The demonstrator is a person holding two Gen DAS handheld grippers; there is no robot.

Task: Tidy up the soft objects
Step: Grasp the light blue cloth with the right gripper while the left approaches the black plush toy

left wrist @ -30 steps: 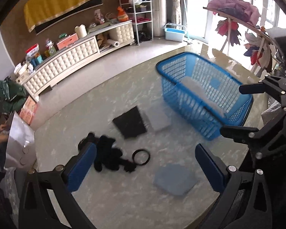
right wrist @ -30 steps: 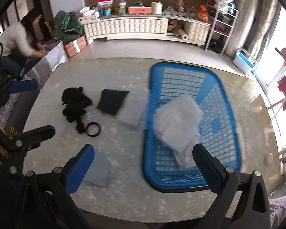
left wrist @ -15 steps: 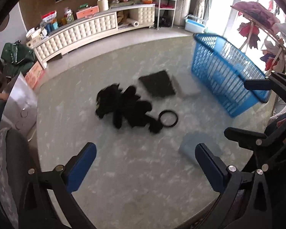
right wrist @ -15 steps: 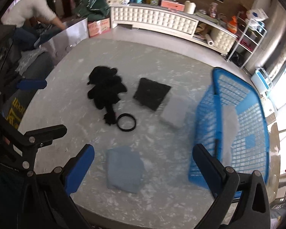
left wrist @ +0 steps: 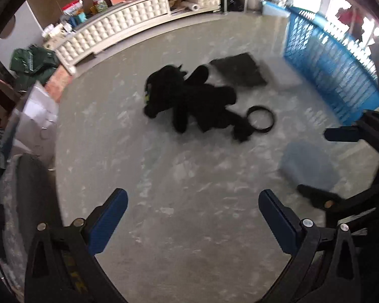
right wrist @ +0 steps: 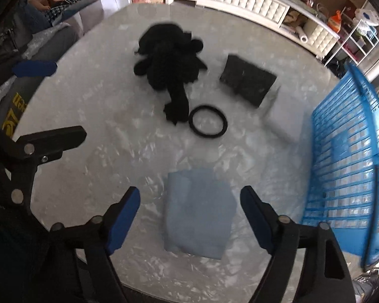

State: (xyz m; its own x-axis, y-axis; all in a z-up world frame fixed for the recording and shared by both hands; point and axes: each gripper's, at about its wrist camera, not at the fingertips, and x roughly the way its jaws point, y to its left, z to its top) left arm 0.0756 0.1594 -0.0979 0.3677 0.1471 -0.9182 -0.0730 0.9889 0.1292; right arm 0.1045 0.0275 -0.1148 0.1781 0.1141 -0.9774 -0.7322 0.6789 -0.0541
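Marble-patterned round table (right wrist: 128, 151) fills both of your wrist views. Your right gripper (right wrist: 189, 204) points down at a folded pale blue cloth (right wrist: 198, 212), which lies flat between its blue fingertips (right wrist: 123, 212); the jaws have just been closing, yet the pads stand apart from the cloth and grip nothing. Beyond it lie a black hair band (right wrist: 207, 124), a black plush toy (right wrist: 169, 58), a dark folded cloth (right wrist: 247, 79) and, just beside that, a pale grey folded cloth (right wrist: 284, 118). A blue plastic basket (right wrist: 353, 156) stands at the table's right edge. Your left gripper (left wrist: 193, 218) hangs wide open over bare tabletop, holding nothing, with the plush toy (left wrist: 189, 101) ahead of it and the blue cloth (left wrist: 309, 165) to its right.
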